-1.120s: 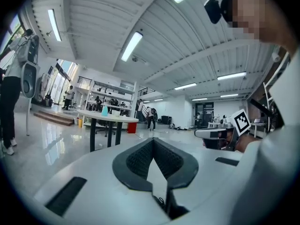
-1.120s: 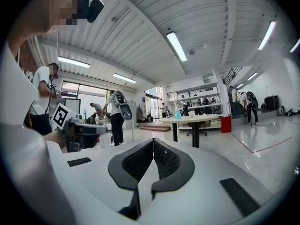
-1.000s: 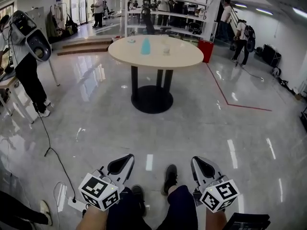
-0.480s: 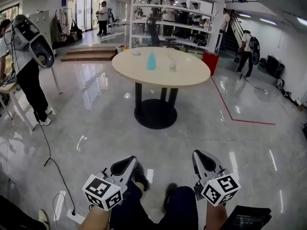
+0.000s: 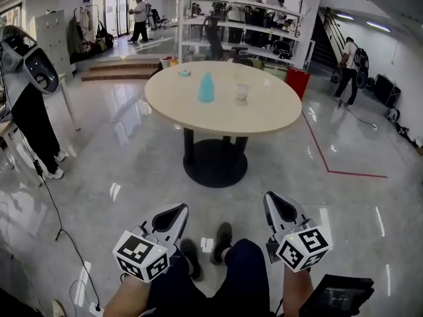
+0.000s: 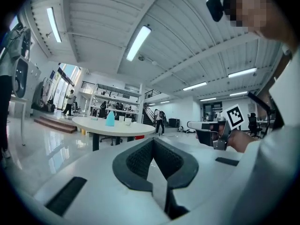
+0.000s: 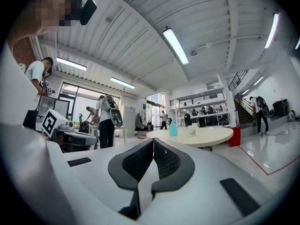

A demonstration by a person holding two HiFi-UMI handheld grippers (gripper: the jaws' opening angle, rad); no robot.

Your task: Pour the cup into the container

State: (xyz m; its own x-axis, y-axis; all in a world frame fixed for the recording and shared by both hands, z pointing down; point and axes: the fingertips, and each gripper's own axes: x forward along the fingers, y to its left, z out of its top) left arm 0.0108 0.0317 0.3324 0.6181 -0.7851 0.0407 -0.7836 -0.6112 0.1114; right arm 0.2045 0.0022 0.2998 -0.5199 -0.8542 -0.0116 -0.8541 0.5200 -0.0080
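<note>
Well ahead of the left gripper (image 5: 173,214) and right gripper (image 5: 277,205), both clenched and empty, a cup (image 5: 242,92) is shown near a container (image 5: 206,88) on a table (image 5: 264,117).

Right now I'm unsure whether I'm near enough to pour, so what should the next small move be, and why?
Probably step closer to the round beige table: the clear plastic cup and light blue tapered container stand on it, far ahead of both claws. The left claw and right claw are shut, empty, and over the glossy floor.
</note>
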